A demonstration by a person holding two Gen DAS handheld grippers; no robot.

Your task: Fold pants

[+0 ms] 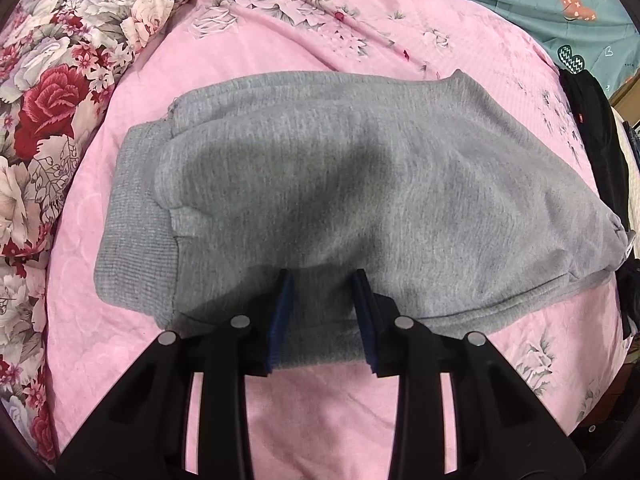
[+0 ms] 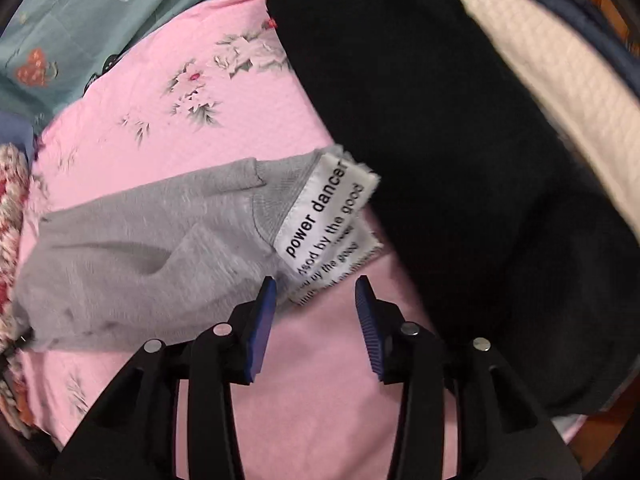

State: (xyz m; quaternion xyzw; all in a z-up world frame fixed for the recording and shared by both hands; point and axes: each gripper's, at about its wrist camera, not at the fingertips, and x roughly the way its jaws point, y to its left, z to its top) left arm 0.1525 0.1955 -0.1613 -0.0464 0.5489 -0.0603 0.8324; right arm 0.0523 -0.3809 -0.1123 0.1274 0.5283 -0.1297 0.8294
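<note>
Grey sweatpants (image 1: 320,184) lie folded in a compact bundle on the pink floral bedsheet (image 1: 320,400), ribbed cuff at the left. My left gripper (image 1: 324,280) is open, its blue-padded fingers over the bundle's near edge, holding nothing. In the right wrist view the pants' end (image 2: 132,256) shows with a white label (image 2: 328,216) reading "power dancer". My right gripper (image 2: 316,292) is open just below the label, over the pink sheet (image 2: 312,380), empty.
A red-and-white floral quilt (image 1: 52,112) lies at the left. A teal patterned blanket (image 1: 540,0) is at the back. A black garment (image 2: 460,160) lies right of the pants, with cream quilted fabric (image 2: 560,80) beyond it.
</note>
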